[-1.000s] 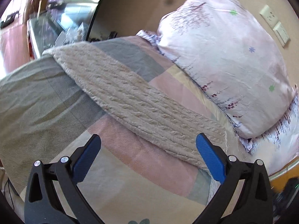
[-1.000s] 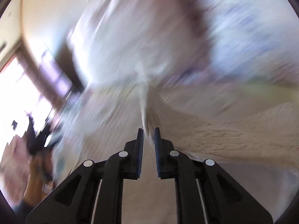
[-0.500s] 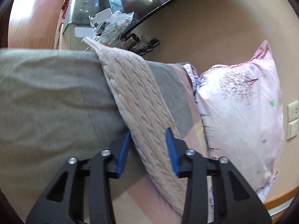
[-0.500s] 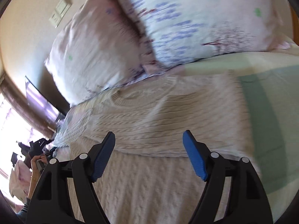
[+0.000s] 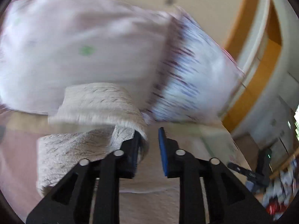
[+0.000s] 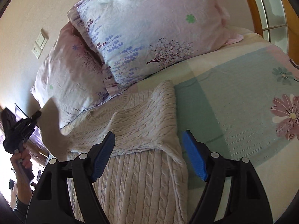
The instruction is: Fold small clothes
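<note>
A cream cable-knit sweater (image 6: 142, 130) lies on the bed, its right sleeve folded across the body. My right gripper (image 6: 149, 151) is open and empty, just above the sweater's folded sleeve edge. In the blurred left wrist view, my left gripper (image 5: 148, 145) is nearly shut on the sweater's left sleeve (image 5: 97, 110), which is lifted and curls over the left finger. The left gripper with the raised sleeve also shows at the left of the right wrist view (image 6: 20, 128).
Two floral pillows (image 6: 149, 37) lean against the wall at the head of the bed. The patchwork bedspread (image 6: 233, 97) extends to the right of the sweater. A wooden window frame (image 6: 252, 9) is at the far right. Wall sockets (image 6: 40, 44) sit upper left.
My left gripper closed on the left sleeve, lifted it and swung it toward the pillows. My right gripper opened, let go of the folded right sleeve and now hovers steady.
</note>
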A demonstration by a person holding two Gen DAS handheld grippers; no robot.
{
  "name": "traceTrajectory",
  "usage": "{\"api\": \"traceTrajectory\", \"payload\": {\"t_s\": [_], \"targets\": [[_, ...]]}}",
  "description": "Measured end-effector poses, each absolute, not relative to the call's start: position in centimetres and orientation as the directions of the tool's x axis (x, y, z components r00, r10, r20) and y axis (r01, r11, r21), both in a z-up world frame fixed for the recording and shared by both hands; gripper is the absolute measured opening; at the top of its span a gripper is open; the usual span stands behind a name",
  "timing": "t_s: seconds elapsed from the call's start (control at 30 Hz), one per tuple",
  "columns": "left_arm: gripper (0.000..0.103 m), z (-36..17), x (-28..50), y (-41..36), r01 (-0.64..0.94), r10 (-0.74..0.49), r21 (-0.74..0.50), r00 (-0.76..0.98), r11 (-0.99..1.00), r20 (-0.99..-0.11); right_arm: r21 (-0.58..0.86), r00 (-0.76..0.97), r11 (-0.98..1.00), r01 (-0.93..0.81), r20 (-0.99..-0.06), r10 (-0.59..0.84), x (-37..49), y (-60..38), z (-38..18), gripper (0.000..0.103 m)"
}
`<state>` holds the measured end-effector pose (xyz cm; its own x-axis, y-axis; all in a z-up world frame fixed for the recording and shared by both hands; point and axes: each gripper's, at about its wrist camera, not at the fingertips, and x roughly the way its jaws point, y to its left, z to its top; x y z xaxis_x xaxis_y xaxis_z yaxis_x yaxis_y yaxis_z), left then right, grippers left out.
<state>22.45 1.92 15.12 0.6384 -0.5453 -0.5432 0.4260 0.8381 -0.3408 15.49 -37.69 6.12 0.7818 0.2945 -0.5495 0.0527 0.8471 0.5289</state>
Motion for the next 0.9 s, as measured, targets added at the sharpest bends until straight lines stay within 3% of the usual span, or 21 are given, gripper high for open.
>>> {"api": "traceTrajectory", "payload": {"t_s": [0.07, 0.13, 0.17, 0.3, 0.37, 0.43, 0.53, 0.63, 0.8, 0.9], "targets": [[0.040, 12.7, 21.6, -3.7, 0.508, -0.578, -0.314, 0.524, 0.802, -0.626, 0.524, 0.767, 0.850, 0.061, -0.569, 0.296, 15.0, -37.6, 5.7, 0.076], [0.040, 10.8, 20.2, -4.3, 0.509, -0.565, -0.314, 0.472, 0.801, -0.677, 0.528, 0.755, 0.848, 0.050, -0.575, 0.314, 13.5, -37.7, 5.3, 0.076], [0.041, 10.2, 19.0, -2.9, 0.480, -0.541, -0.308, 0.486, 0.822, -0.686, 0.521, 0.751, 0.852, 0.052, -0.582, 0.310, 12.7, -37.8, 5.2, 0.076], [0.063, 8.8, 13.5, 5.3, 0.303, -0.371, -0.226, 0.610, 0.926, -0.700, 0.556, 0.693, 0.828, 0.072, -0.625, 0.360, 9.1, -38.8, 2.7, 0.076], [0.063, 7.3, 10.9, 9.5, 0.203, -0.304, -0.226, 0.606, 0.953, -0.735, 0.597, 0.658, 0.798, 0.081, -0.633, 0.407, 8.0, -38.9, 1.3, 0.066], [0.063, 5.8, 8.7, 11.8, 0.141, -0.297, -0.265, 0.581, 0.954, -0.758, 0.628, 0.655, 0.776, 0.068, -0.614, 0.440, 6.4, -38.5, 0.5, 0.063], [0.059, 3.3, 5.1, 13.9, 0.074, -0.331, -0.349, 0.546, 0.934, -0.769, 0.690, 0.616, 0.724, 0.032, -0.584, 0.529, 4.4, -37.4, -0.2, 0.047], [0.054, 2.9, 2.2, 14.1, 0.085, -0.378, -0.407, 0.575, 0.910, -0.726, 0.752, 0.565, 0.659, -0.003, -0.543, 0.622, 2.6, -36.0, -1.5, 0.029], [0.045, 1.8, -2.0, 12.7, 0.112, -0.475, -0.513, 0.583, 0.851, -0.659, 0.829, 0.495, 0.558, -0.040, -0.469, 0.732, 0.2, -34.0, -3.0, 0.017], [0.033, 0.7, -2.6, 12.5, 0.098, -0.530, -0.585, 0.559, 0.805, -0.638, 0.834, 0.503, 0.549, -0.052, -0.453, 0.736, -0.2, -33.7, -3.0, 0.011]]}}
